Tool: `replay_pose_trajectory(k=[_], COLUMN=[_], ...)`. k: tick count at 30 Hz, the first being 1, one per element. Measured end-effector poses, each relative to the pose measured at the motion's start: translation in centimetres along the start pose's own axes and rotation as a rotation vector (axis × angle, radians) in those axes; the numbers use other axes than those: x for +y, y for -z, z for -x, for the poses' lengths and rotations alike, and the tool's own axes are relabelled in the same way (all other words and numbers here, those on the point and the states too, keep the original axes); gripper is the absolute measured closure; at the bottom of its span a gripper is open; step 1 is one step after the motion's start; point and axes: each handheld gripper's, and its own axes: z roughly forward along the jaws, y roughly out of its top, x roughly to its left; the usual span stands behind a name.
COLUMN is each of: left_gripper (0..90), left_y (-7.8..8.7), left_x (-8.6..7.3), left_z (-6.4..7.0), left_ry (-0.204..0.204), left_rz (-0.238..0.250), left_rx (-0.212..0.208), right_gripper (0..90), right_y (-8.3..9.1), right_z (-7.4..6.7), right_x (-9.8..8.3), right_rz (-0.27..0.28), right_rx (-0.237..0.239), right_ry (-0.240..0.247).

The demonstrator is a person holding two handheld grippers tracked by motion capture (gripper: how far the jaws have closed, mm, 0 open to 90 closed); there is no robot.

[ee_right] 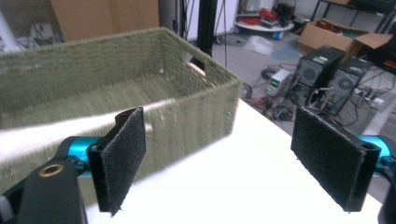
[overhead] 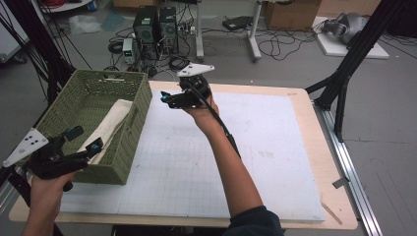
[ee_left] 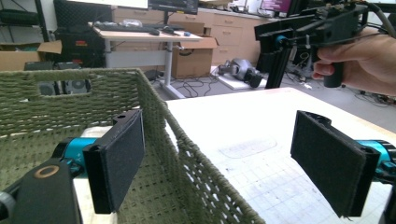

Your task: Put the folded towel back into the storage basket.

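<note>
The green woven basket (overhead: 129, 129) stands at the left part of the white mat (overhead: 255, 162), and a cream cloth (overhead: 109, 127) lies inside it, leaning against the basket's right wall with its upper edge draped on the rim. So the main work, putting the cloth into the basket, seems to be done already (this I judge only from how it lies now). The right gripper (overhead: 165, 98) hangs in the air just to the right of the basket, above the mat; its jaws stand wide apart and nothing is between them. The left gripper (overhead: 84, 140) is at the near end of the basket, also spread open and empty, with one jaw inside the right wall and the other outside it. What remains is probably only small: perhaps to push the draped edge fully down into the basket.
</note>
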Motion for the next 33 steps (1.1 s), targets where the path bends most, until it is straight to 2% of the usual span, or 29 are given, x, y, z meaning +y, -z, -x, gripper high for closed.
replay_pose_trajectory(k=[15, 21, 33], left_gripper=[18.2, 18.2, 18.2], left_y=[-2.4, -3.6, -5.5], left_x=[0.1, 0.0, 0.1], left_z=[1.8, 2.7, 3.8], left_ry=[-0.002, -0.01, -0.021], left_rz=[-0.024, -0.035, -0.044], left_rx=[-0.073, -0.111, -0.16], right_gripper=[16.3, 16.4, 16.3], right_y=[6.5, 8.9, 13.0], right_z=[2.7, 3.2, 3.5], right_x=[-3.8, -5.5, -8.9], right_rz=[-0.005, -0.012, -0.025], right_rx=[-0.084, -0.137, -0.195], right_ry=[-0.024, -0.015, -0.046])
